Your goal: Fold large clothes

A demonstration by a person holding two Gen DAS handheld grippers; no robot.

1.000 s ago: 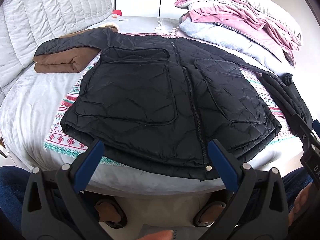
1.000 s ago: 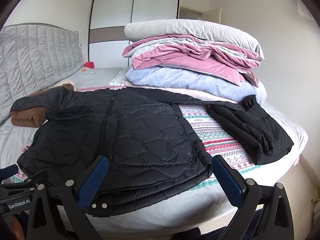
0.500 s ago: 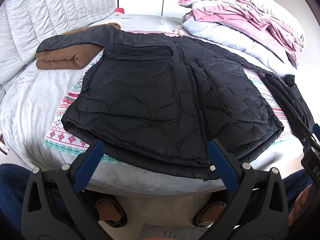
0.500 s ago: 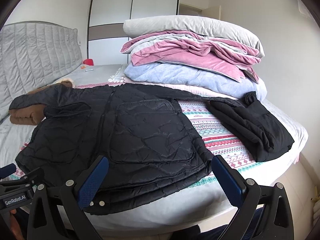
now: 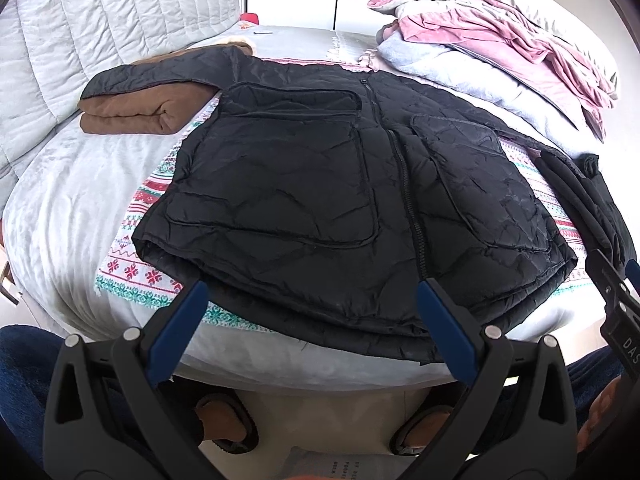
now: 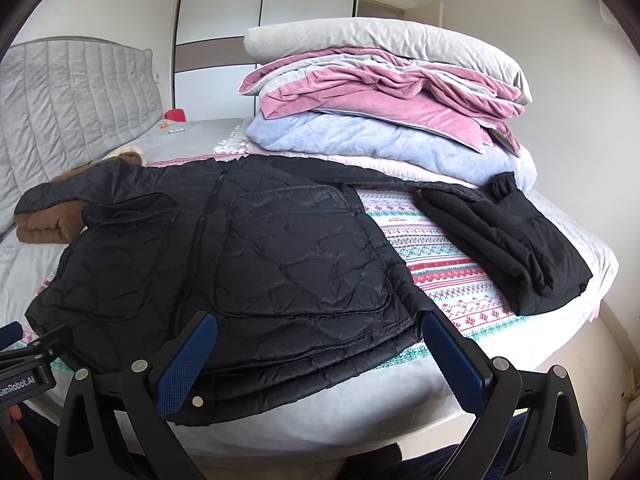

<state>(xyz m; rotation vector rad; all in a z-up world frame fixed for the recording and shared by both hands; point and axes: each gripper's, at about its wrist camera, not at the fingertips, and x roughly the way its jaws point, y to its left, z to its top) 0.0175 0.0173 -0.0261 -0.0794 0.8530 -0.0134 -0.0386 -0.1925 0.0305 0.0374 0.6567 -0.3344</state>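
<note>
The left gripper (image 5: pixel 308 316) hangs released, its blue-padded fingers (image 5: pixel 180 320) spread wide with nothing between them. Just ahead of it, the black quilted jacket (image 5: pixel 320 184) lies flat on the bed (image 5: pixel 72 200), front up, zipper running away from the gripper, hem nearest and overhanging the fingertips' line. A patterned blanket (image 5: pixel 132 268) lies under the jacket. Ahead and to the left of this gripper, one sleeve rests on a folded brown garment (image 5: pixel 132 114).

The right gripper (image 6: pixel 320 344) is likewise released, fingers (image 6: pixel 452 348) parted and holding nothing. The jacket (image 6: pixel 280 256) sits directly ahead of it, its lower corner between and just beyond the fingertips. Ahead and to the right lies a folded black garment (image 6: pixel 512 240), apart from the jacket on the patterned blanket (image 6: pixel 436 276). Farther ahead stands a pile of bedding (image 6: pixel 380 112). The left gripper's body (image 6: pixel 24 364) shows at this view's left edge.
</note>
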